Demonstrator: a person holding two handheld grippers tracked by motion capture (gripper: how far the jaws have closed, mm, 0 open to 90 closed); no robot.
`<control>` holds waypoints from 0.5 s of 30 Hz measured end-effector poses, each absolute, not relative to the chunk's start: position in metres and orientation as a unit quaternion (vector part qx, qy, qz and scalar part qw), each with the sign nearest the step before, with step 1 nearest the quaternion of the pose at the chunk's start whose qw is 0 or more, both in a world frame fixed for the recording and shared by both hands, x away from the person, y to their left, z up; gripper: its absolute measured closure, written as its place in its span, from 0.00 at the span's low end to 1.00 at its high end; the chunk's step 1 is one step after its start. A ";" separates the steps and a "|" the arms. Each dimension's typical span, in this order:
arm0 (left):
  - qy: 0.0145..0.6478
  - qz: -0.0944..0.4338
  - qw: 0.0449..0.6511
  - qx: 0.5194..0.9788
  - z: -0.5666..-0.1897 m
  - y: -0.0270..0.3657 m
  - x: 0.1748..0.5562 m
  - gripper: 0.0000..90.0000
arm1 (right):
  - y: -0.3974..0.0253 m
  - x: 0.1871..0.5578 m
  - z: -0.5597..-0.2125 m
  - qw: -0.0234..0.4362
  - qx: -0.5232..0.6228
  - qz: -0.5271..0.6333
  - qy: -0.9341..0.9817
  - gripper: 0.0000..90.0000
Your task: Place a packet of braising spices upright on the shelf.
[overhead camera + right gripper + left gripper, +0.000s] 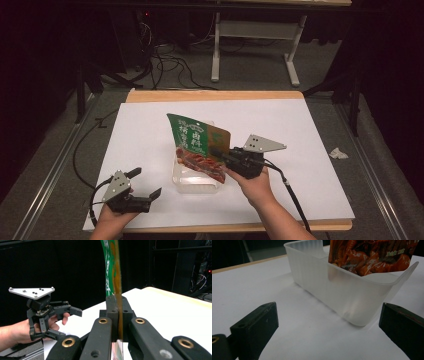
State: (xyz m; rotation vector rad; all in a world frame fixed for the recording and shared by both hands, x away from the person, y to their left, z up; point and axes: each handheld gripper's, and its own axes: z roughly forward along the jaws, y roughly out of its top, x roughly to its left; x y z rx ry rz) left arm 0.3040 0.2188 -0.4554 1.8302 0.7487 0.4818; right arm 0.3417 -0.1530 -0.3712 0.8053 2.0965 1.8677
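While clamped tight on the right edge of a green-and-orange snack pouch, right claw holding it upright and tilted, lower end dipped into a clear plastic tub at the middle of the white table. Seen edge-on in the right gripper view, pouch pinched flat between the two black jaws of the claw, rising straight out of them. Left claw resting low at the near left corner of the table, jaws spread wide with nothing between them (the same gape plain in the right gripper view, a hand wrapped behind it). From the left gripper view, tub standing just beyond the open jaws and apart from them, the pouch's red printed bottom showing above its rim. Beyond the table's far wooden edge, cables on the floor and a white stand.
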 end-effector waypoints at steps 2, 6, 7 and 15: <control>0.314 0.201 0.526 0.765 -0.455 0.219 0.304 0.03 | -0.152 0.342 -0.373 0.109 0.274 0.634 0.714 1.00; 0.313 0.201 0.525 0.765 -0.456 0.218 0.304 0.03 | -0.149 0.344 -0.378 0.107 0.278 0.632 0.716 1.00; 0.313 0.201 0.525 0.765 -0.456 0.218 0.304 0.03 | -0.149 0.344 -0.378 0.107 0.278 0.632 0.716 1.00; 0.312 0.201 0.525 0.766 -0.456 0.218 0.304 0.03 | -0.150 0.347 -0.382 0.108 0.286 0.633 0.711 1.00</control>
